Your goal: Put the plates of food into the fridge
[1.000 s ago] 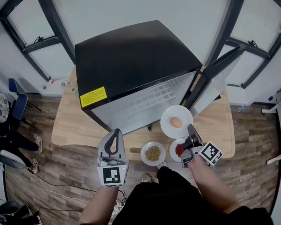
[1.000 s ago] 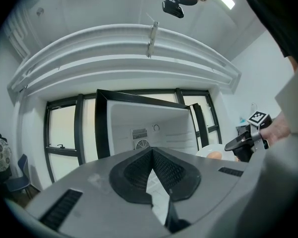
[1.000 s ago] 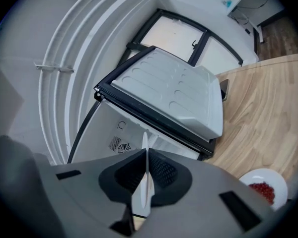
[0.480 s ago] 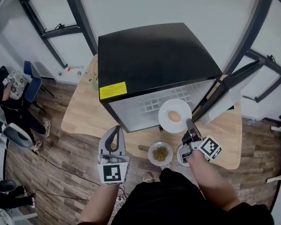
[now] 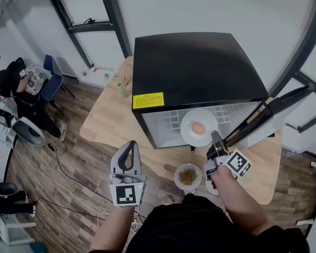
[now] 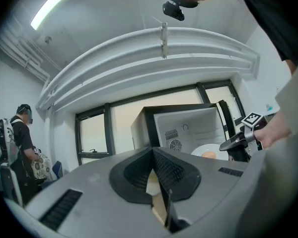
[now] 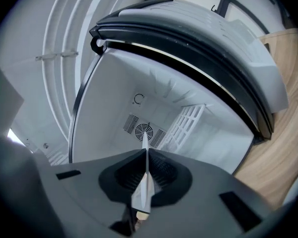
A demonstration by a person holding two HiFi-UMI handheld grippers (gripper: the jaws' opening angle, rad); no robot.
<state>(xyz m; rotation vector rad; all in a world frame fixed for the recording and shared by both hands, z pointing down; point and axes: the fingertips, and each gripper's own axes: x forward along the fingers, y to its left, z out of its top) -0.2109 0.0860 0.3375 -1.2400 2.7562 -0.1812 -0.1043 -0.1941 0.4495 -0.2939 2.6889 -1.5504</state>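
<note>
Jaws: right gripper (image 5: pixel 215 136) clamps plate (image 5: pixel 188 121) with egg (image 5: pixel 198 127), left gripper (image 5: pixel 130 144) closed, fridge (image 5: pixel 195 67) open.

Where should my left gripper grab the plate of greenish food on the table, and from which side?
I'd pinch the bare rim of the plate of greenish food on its left edge, coming in low from where the left gripper hangs. The food heaps in the middle, and the right gripper crowds its right.
</note>
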